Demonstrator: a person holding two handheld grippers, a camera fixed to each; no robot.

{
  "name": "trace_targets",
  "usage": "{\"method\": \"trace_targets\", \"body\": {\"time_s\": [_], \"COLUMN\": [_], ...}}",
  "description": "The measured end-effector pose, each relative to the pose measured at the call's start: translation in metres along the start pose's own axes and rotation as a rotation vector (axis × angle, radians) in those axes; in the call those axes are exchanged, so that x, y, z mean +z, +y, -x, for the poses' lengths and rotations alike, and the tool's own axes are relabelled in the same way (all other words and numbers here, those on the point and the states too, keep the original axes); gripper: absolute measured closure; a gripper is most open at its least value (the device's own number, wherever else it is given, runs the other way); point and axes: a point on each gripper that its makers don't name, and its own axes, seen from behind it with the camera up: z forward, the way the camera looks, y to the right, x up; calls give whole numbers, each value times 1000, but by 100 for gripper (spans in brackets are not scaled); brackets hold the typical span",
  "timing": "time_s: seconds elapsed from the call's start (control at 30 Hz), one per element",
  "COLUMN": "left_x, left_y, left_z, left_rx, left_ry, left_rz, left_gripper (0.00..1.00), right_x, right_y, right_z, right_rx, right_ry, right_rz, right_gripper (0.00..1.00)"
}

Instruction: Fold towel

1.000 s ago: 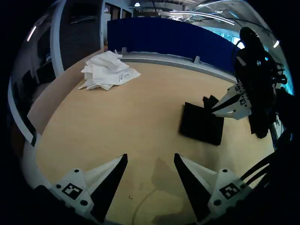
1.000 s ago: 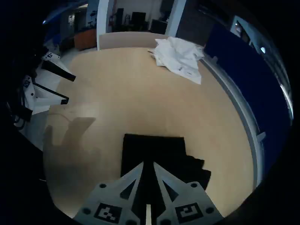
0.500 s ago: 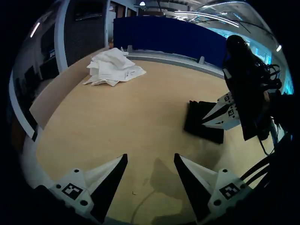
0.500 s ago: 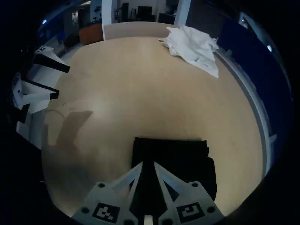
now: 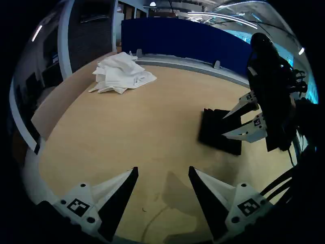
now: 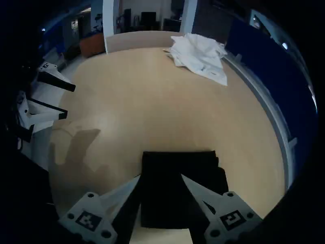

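Observation:
A black towel lies folded flat on the wooden table. In the right gripper view my right gripper hovers open over its near edge, one finger on each side, and neither presses on it. In the left gripper view the same towel lies to the right, with the right gripper open above it and a dark sleeve behind it. Near the table's front edge my left gripper stands open with nothing between its fingers, well away from the towel. It also appears at the left of the right gripper view as the left gripper.
A heap of white towels lies at the far side of the table, also seen as the white heap. A blue partition runs along the table's far edge. Bare tabletop stretches between the heap and the black towel.
My right gripper was shut on the black towel's edge and has now opened, letting it go. The towel lies flat. The left gripper has stayed in place.

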Motion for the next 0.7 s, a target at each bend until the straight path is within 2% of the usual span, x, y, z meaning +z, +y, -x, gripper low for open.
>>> {"method": "trace_targets", "body": {"time_s": [0.17,0.7], "left_x": [-2,-2], "left_y": [1,2], "left_z": [-3,-3], "left_rx": [-2,8], "left_ry": [3,3], "left_rz": [2,7], "left_gripper": [8,8], "right_x": [-9,-31], "right_y": [-4,-21], "right_z": [11,72], "right_rx": [36,198], "right_ry": [1,-36], "right_rz": [13,55], "right_gripper": [40,41]}}
